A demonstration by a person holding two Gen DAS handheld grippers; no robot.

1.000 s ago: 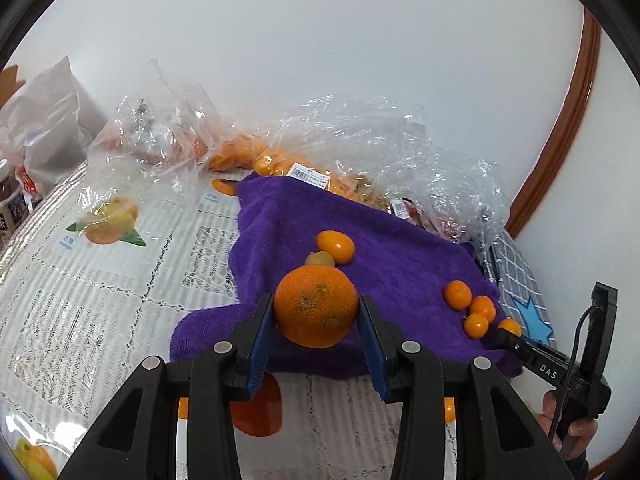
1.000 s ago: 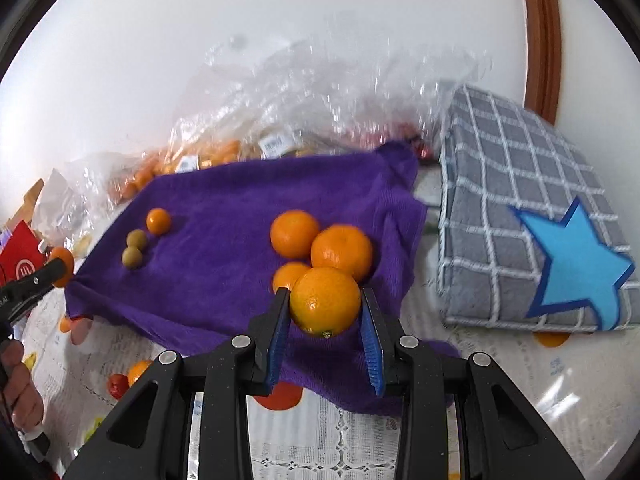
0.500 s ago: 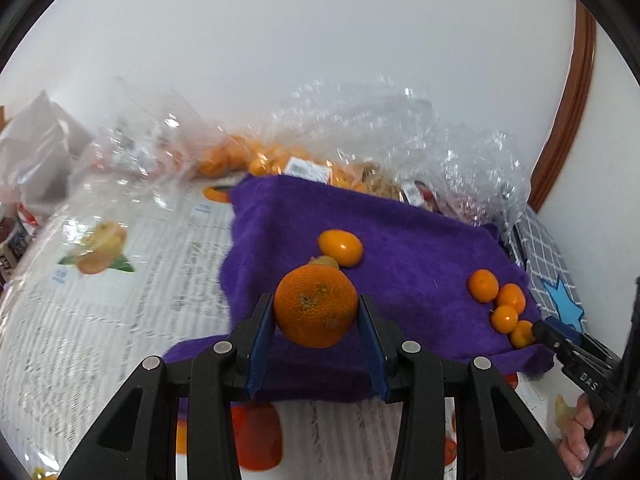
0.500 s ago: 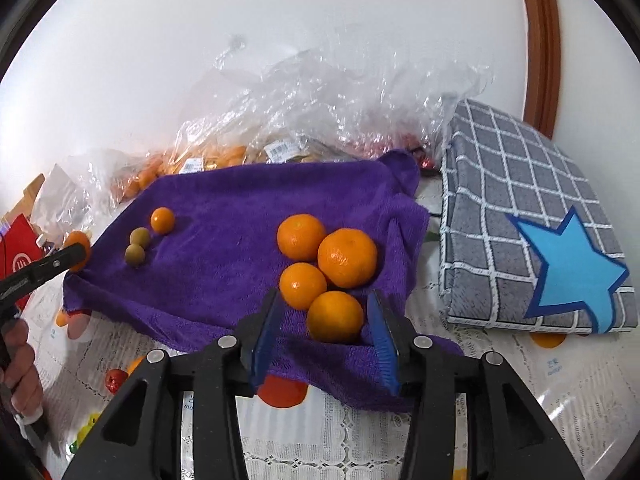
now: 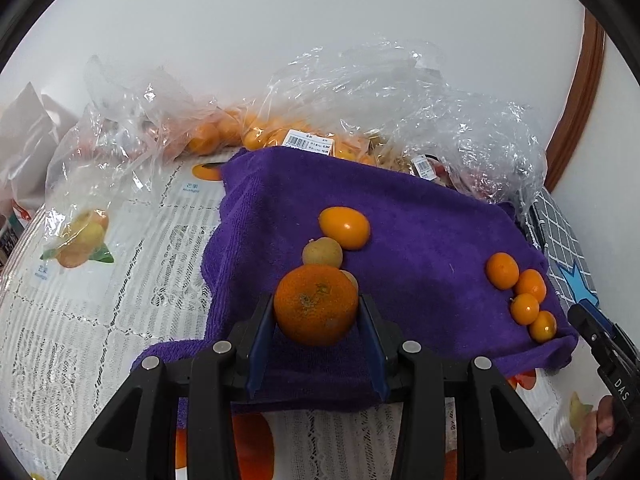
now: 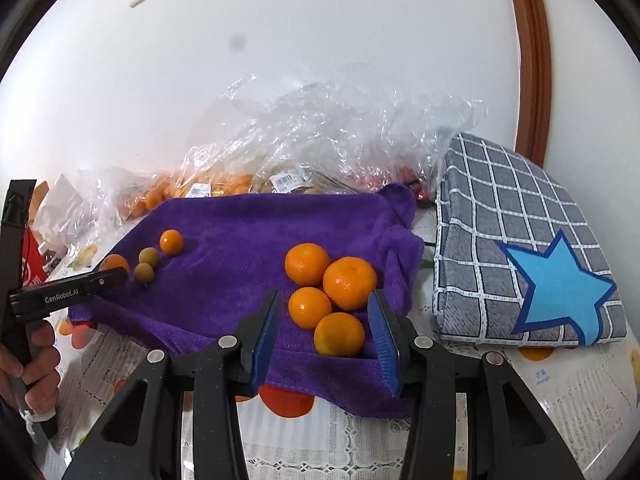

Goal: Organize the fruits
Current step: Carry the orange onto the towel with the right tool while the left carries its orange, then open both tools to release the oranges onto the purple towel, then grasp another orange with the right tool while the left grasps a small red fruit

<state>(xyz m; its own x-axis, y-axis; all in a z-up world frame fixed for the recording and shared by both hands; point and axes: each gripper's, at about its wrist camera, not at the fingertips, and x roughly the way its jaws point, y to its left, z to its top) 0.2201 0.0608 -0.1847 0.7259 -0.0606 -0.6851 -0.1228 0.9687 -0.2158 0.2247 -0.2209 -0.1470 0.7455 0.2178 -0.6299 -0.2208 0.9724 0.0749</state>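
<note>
We work over a purple towel (image 5: pixel 420 216) on a lace-covered table (image 5: pixel 80 320) against a white wall. Our left gripper (image 5: pixel 316 316) is clamped on a mandarin (image 5: pixel 316 304) at frame centre. Our right gripper (image 6: pixel 324 340) stands apart around the nearest orange (image 6: pixel 339 334) of four clustered, low centre. Plastic bags (image 6: pixel 320 132) lie behind.

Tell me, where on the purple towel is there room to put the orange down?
The middle of the purple towel is bare, between the small fruits and the four oranges. The right edge is crowded. The left gripper grips the orange.
</note>
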